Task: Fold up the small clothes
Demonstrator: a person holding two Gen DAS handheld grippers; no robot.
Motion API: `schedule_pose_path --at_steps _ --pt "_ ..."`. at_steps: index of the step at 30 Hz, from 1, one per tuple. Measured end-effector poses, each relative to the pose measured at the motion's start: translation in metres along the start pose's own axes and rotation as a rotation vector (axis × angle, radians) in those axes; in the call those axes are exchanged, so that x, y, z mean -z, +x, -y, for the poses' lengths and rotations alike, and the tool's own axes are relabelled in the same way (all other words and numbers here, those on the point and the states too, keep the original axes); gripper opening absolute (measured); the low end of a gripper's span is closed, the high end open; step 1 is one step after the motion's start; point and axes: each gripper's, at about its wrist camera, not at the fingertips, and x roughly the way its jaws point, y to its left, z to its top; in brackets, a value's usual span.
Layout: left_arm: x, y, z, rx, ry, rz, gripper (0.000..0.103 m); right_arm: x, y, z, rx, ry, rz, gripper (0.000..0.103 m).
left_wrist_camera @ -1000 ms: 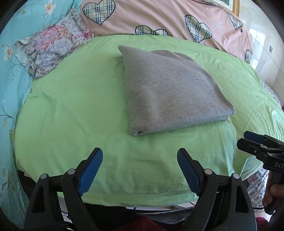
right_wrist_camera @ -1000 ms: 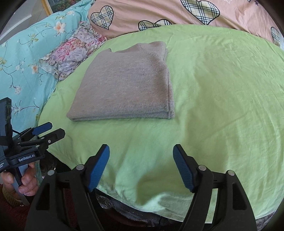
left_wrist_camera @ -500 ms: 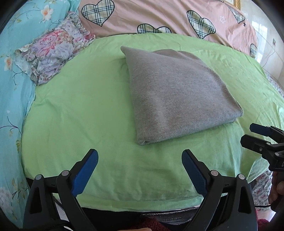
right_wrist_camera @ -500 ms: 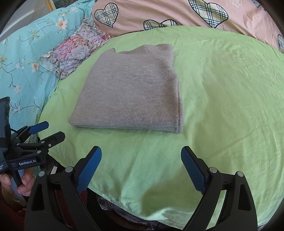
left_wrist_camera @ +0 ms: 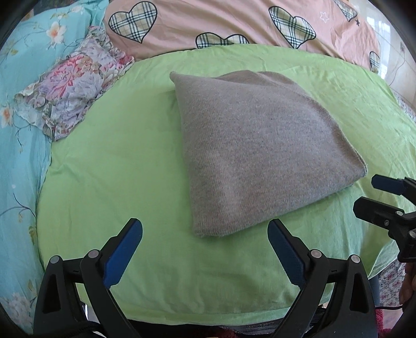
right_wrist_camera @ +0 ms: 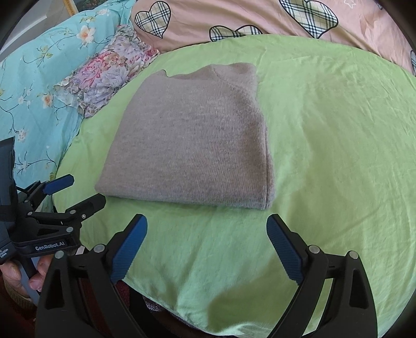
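Note:
A grey knit sweater (left_wrist_camera: 254, 145) lies folded into a flat rectangle on the green sheet (left_wrist_camera: 117, 166); it also shows in the right wrist view (right_wrist_camera: 192, 145). My left gripper (left_wrist_camera: 205, 234) is open and empty, just short of the sweater's near left corner, and it also shows at the left of the right wrist view (right_wrist_camera: 75, 192). My right gripper (right_wrist_camera: 206, 231) is open and empty, just short of the sweater's near edge, and it also shows at the right edge of the left wrist view (left_wrist_camera: 369, 192).
A floral cloth (left_wrist_camera: 70, 88) lies at the sheet's far left on a turquoise flowered bedspread (left_wrist_camera: 20, 145). A pink cover with plaid hearts (left_wrist_camera: 234, 20) lies behind the sheet. The green sheet's near edge (right_wrist_camera: 208, 319) hangs just under both grippers.
Both grippers have moved forward toward the sweater, which now fills more of each view. Both have stayed open. The sweater has not moved.

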Motion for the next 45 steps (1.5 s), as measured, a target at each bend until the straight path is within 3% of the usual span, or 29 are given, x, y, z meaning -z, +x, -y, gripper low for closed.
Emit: schedule_pose_path --at_steps 21,45 --pt "-0.037 0.012 -0.011 -0.033 -0.044 0.014 0.099 -0.045 0.011 -0.001 0.007 -0.02 0.007 0.097" --pt "-0.039 0.018 -0.01 -0.026 -0.051 0.006 0.099 -0.051 0.022 -0.001 -0.008 -0.021 -0.013 0.097"
